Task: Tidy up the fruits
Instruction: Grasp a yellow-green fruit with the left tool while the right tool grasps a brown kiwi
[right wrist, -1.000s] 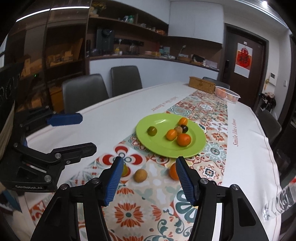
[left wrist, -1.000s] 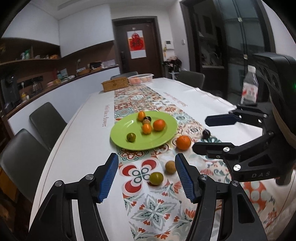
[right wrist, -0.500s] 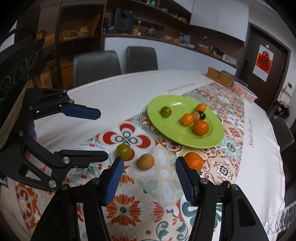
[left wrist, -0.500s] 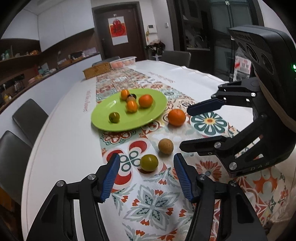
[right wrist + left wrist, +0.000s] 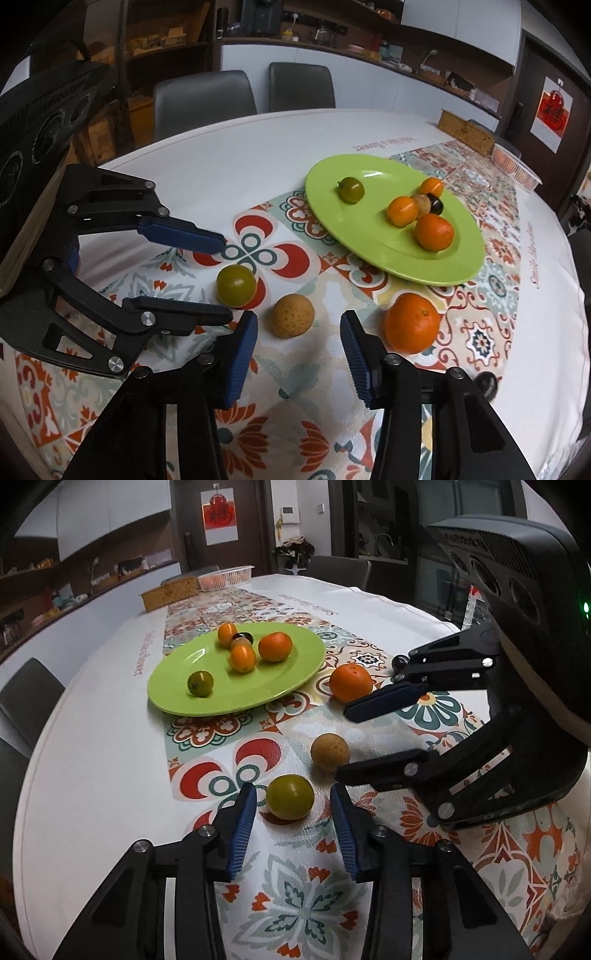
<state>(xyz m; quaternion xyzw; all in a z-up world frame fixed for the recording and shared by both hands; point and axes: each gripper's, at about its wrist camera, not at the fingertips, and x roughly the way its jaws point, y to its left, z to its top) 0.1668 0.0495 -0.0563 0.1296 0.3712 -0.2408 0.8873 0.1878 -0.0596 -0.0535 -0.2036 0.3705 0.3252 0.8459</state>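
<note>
My left gripper gapes around the green fruit, clear on both sides. My right gripper stands open just short of the brown fruit. The orange sits near the plate rim on the bench.

Table carries patterned runner, green plate, loose fruits.

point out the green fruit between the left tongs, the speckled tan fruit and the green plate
green fruit (image 5: 290,796), left wrist view, middle of its skin
speckled tan fruit (image 5: 293,315), right wrist view, centre of its skin
green plate (image 5: 373,242), right wrist view, bare near rim
</note>
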